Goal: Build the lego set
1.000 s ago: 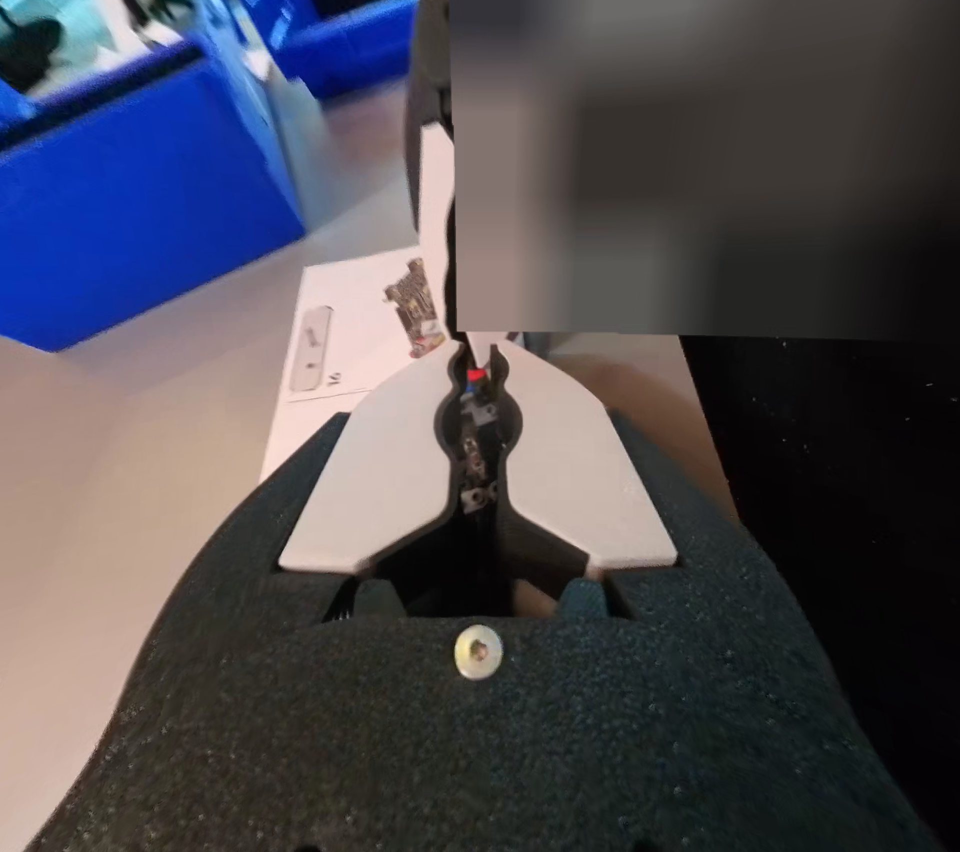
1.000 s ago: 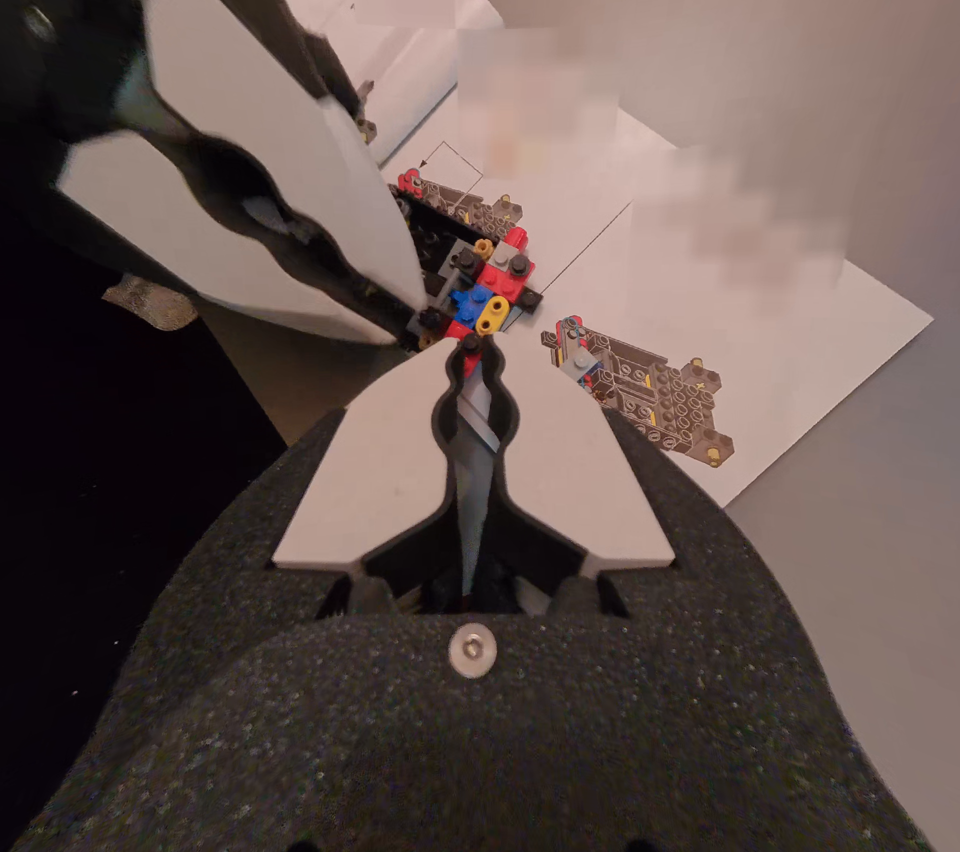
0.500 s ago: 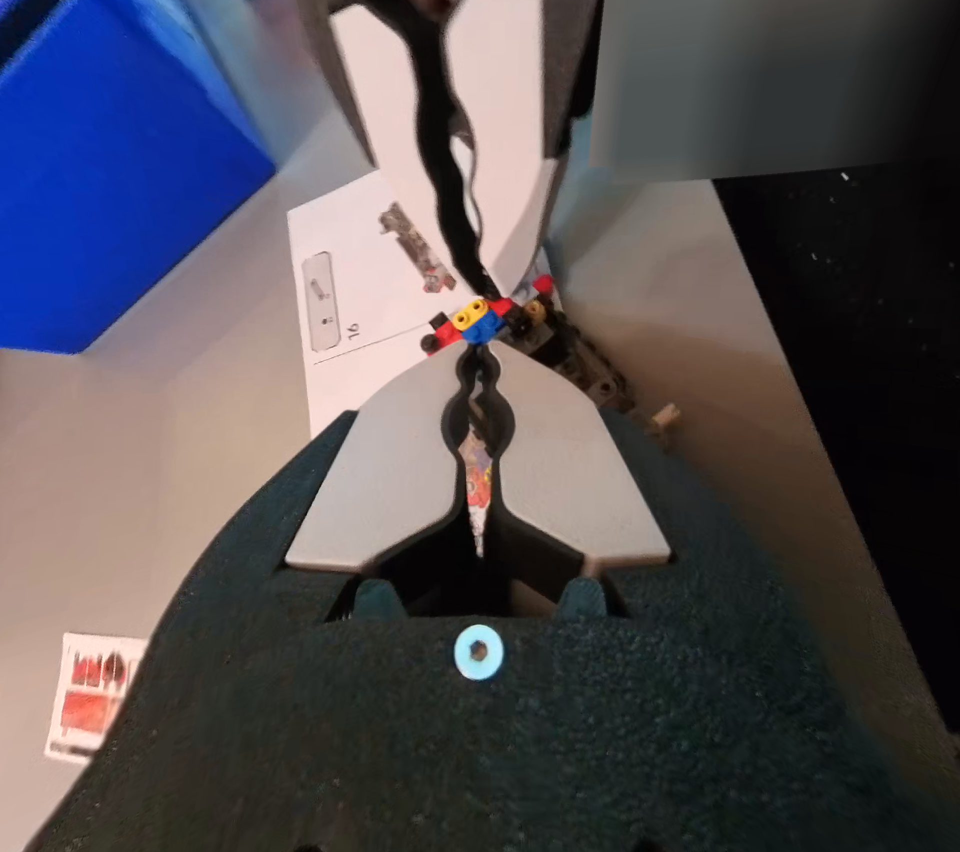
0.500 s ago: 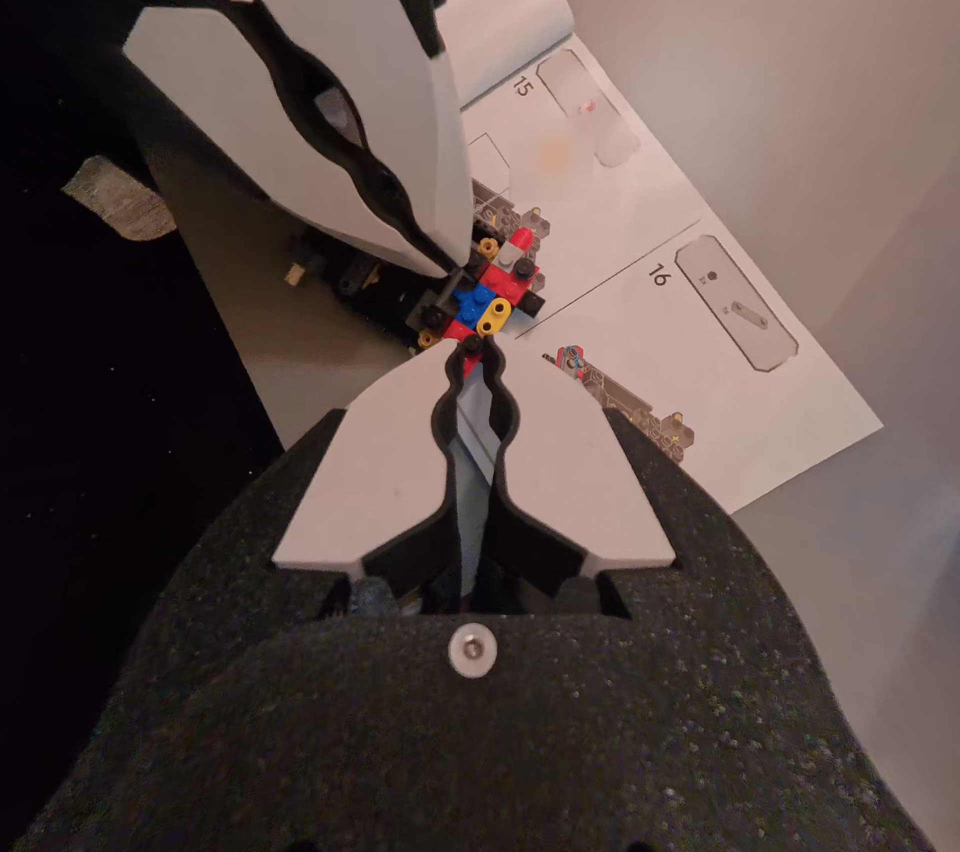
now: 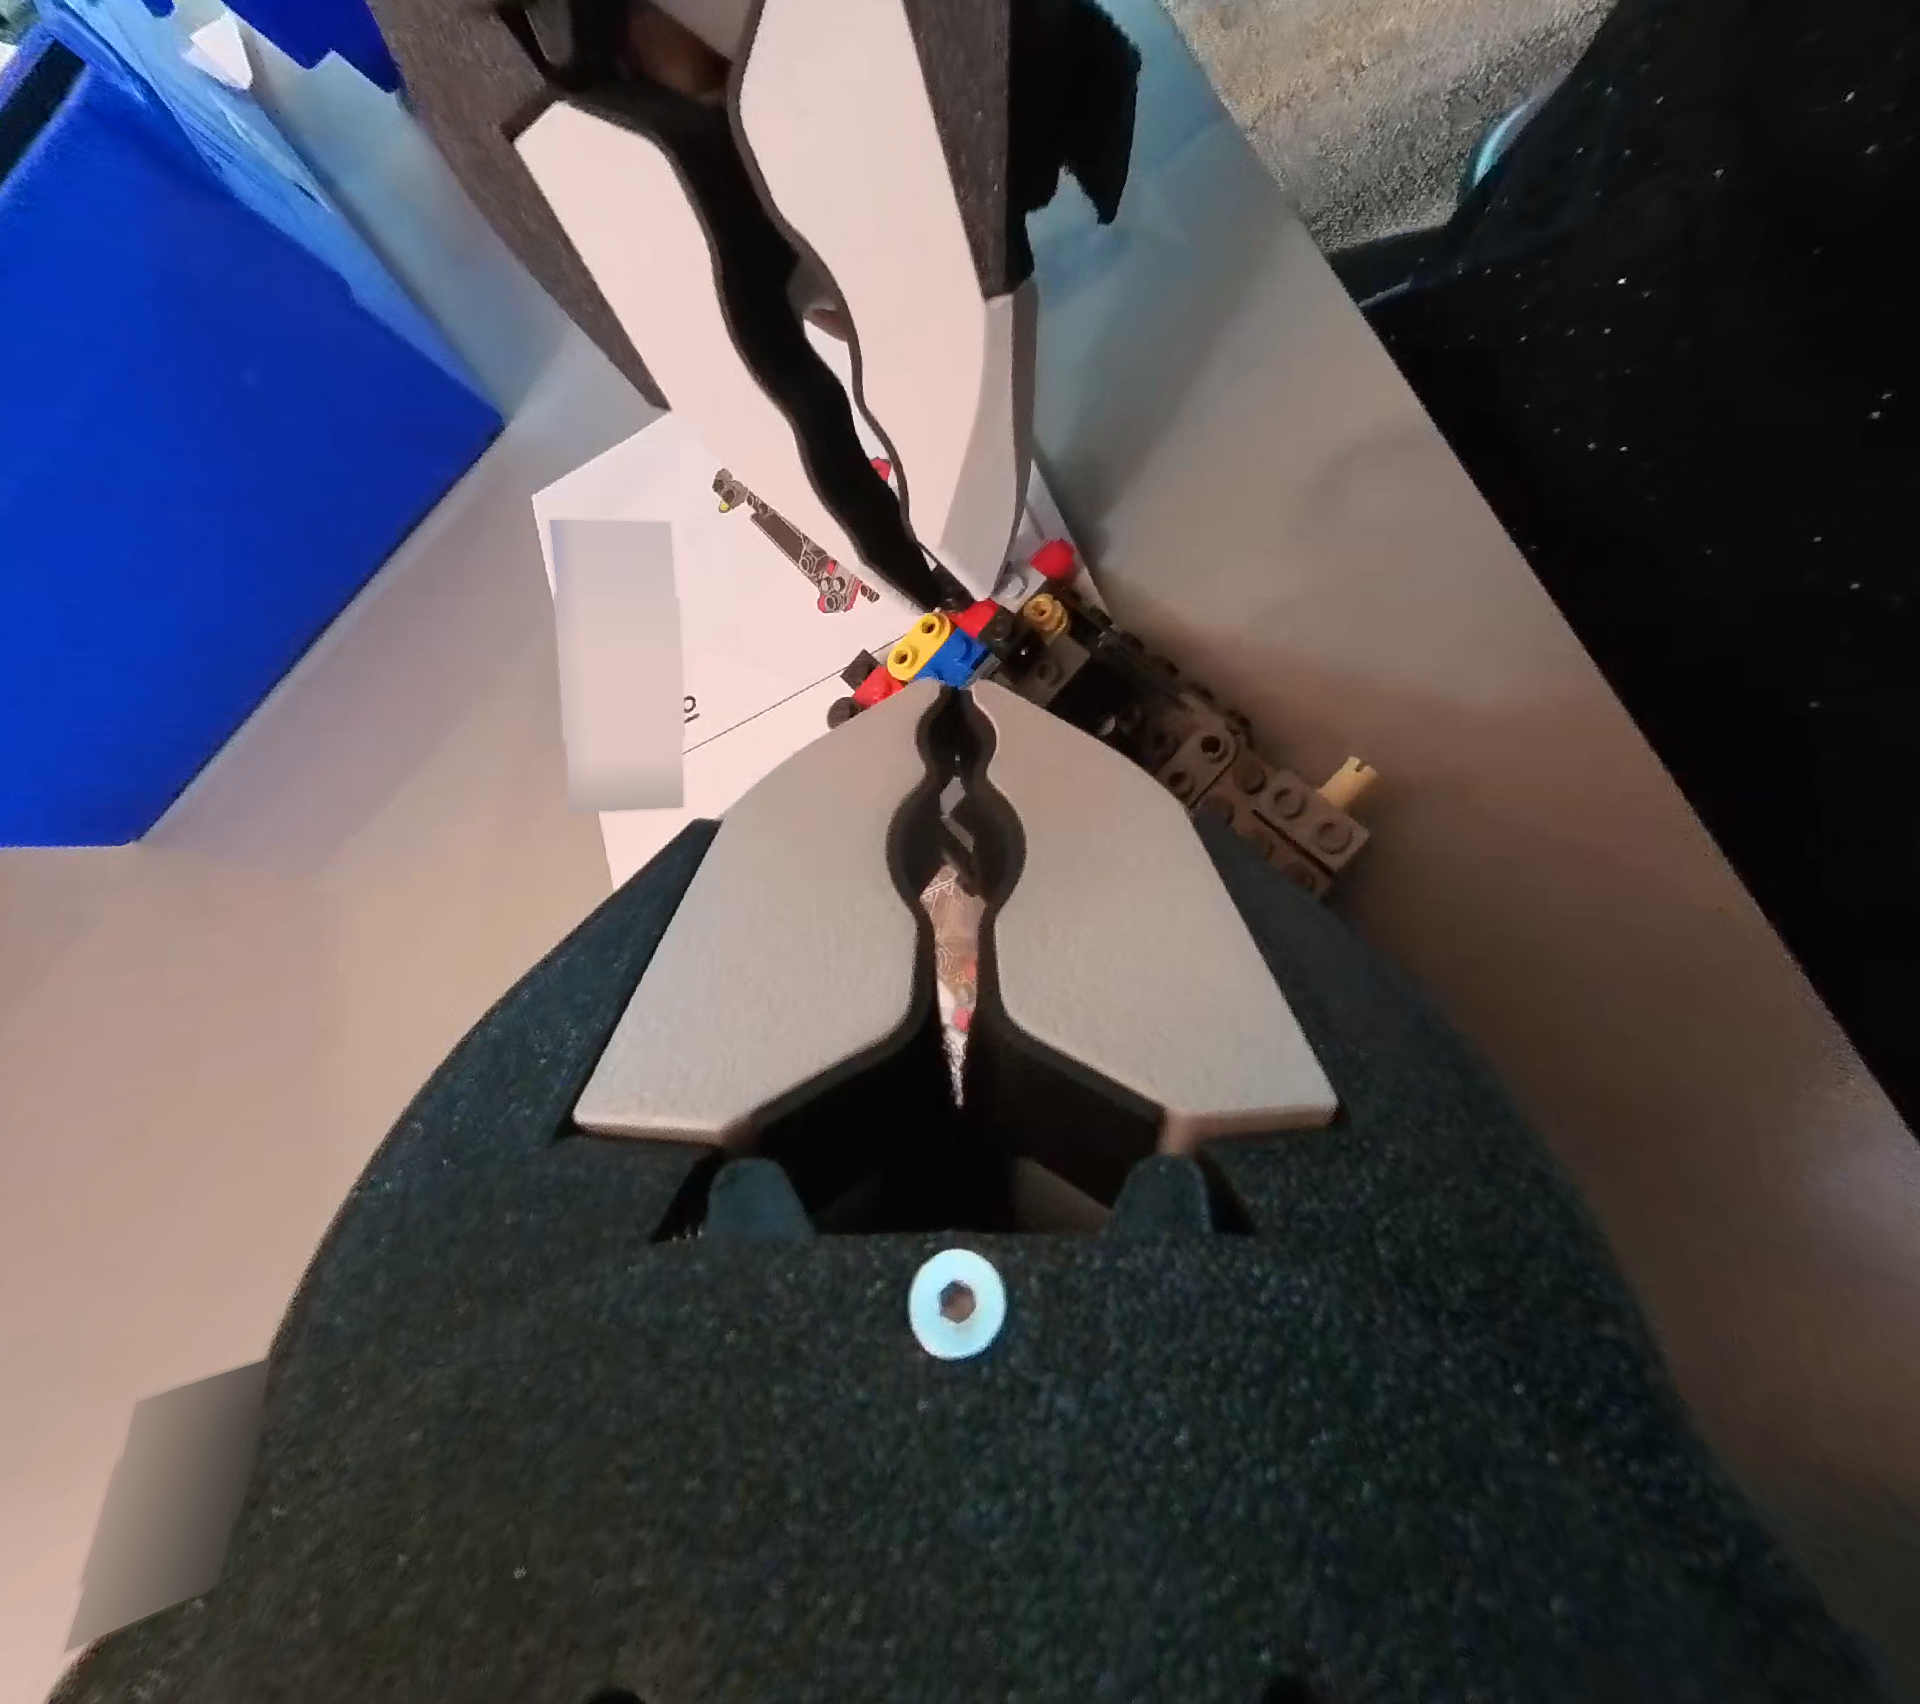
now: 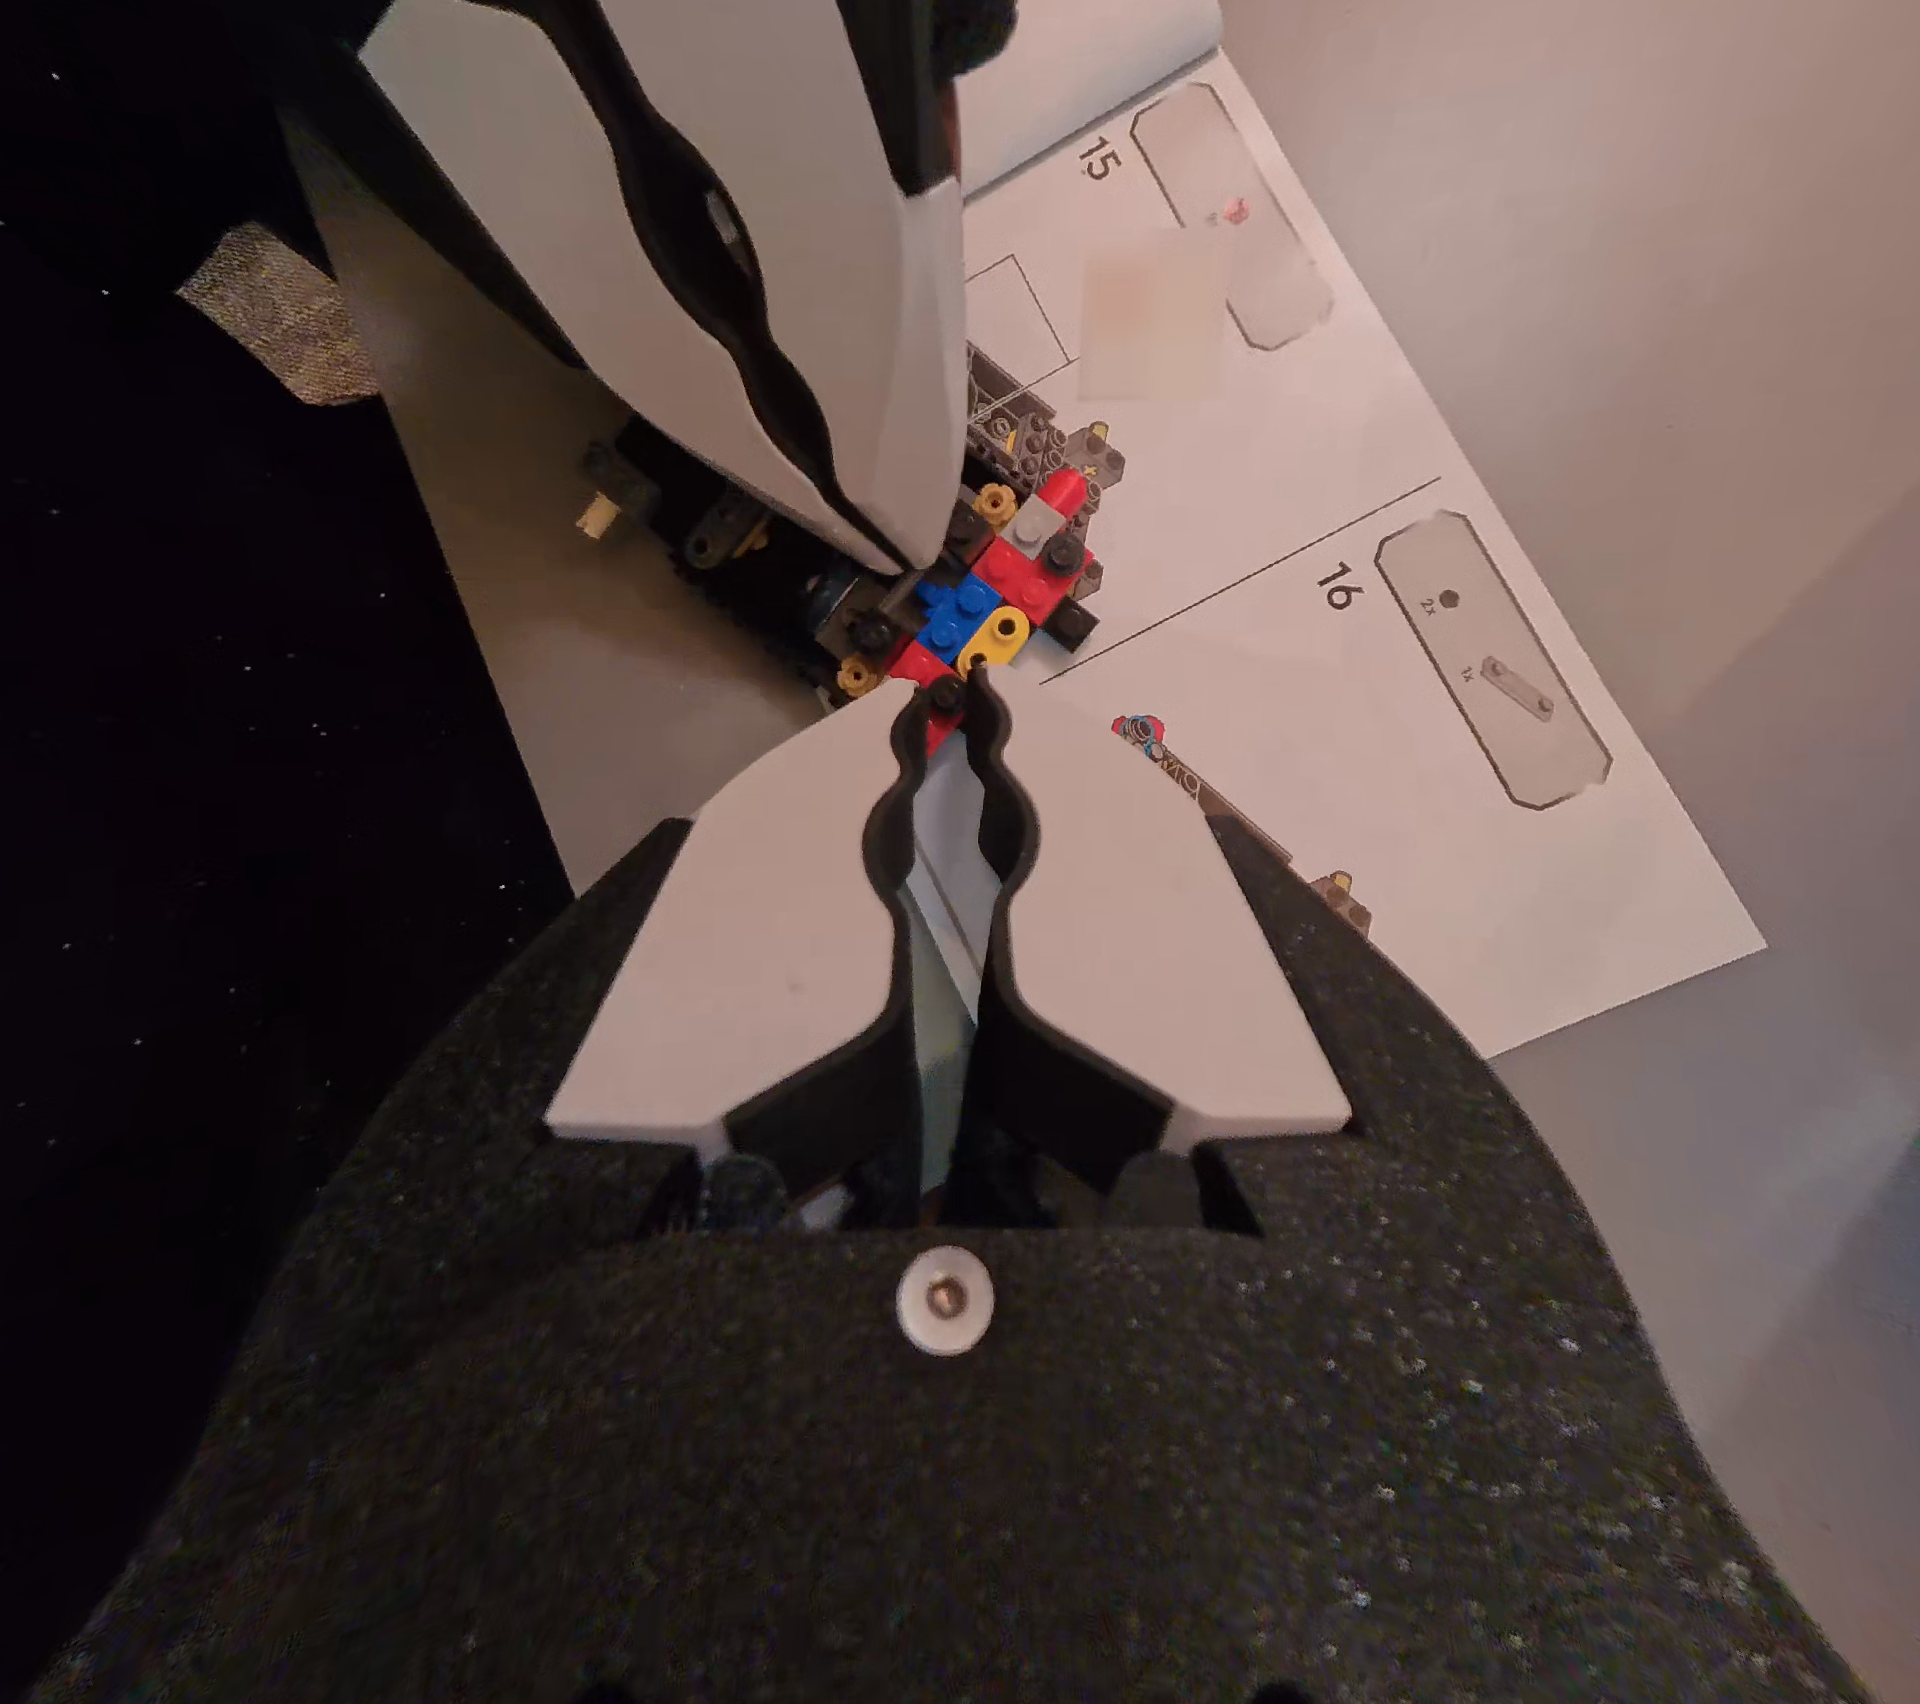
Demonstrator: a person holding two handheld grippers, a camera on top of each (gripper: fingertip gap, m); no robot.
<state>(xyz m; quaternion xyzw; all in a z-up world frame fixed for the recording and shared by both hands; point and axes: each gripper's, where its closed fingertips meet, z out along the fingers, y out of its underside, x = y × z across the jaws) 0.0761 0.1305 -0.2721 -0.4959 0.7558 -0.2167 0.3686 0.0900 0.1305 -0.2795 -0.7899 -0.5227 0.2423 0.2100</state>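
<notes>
- We see the left hand-held gripper (image 5: 954,690) with its tips pinched together on the near edge of the lego model (image 5: 961,652), at the blue and red plates; we read it as clamped on the model.
- The right hand-held gripper (image 6: 943,686) is nearly closed around a small black stud piece (image 6: 945,694) at the red end of the model (image 6: 977,605); whether it grips the stud or just presses it is hard to tell from here.
- The model sits on the bench (image 6: 540,449), half over the open instruction booklet (image 6: 1299,574), close to the bench edge; its dark grey beam tail (image 5: 1247,792) with a tan pin (image 5: 1351,781) trails off the paper.
- Change from a second ago: the left gripper was up and away with the model barely in view, and now both grippers have closed in, tip to tip, on the coloured cluster.
- Meaning for the task: we judge the stud is being seated while the left one braces, so the placing step looks underway, not finished.
- Blue bins (image 5: 208,428) stand well apart on the bench.
- Risk: the model could slide on the paper under the push.
</notes>
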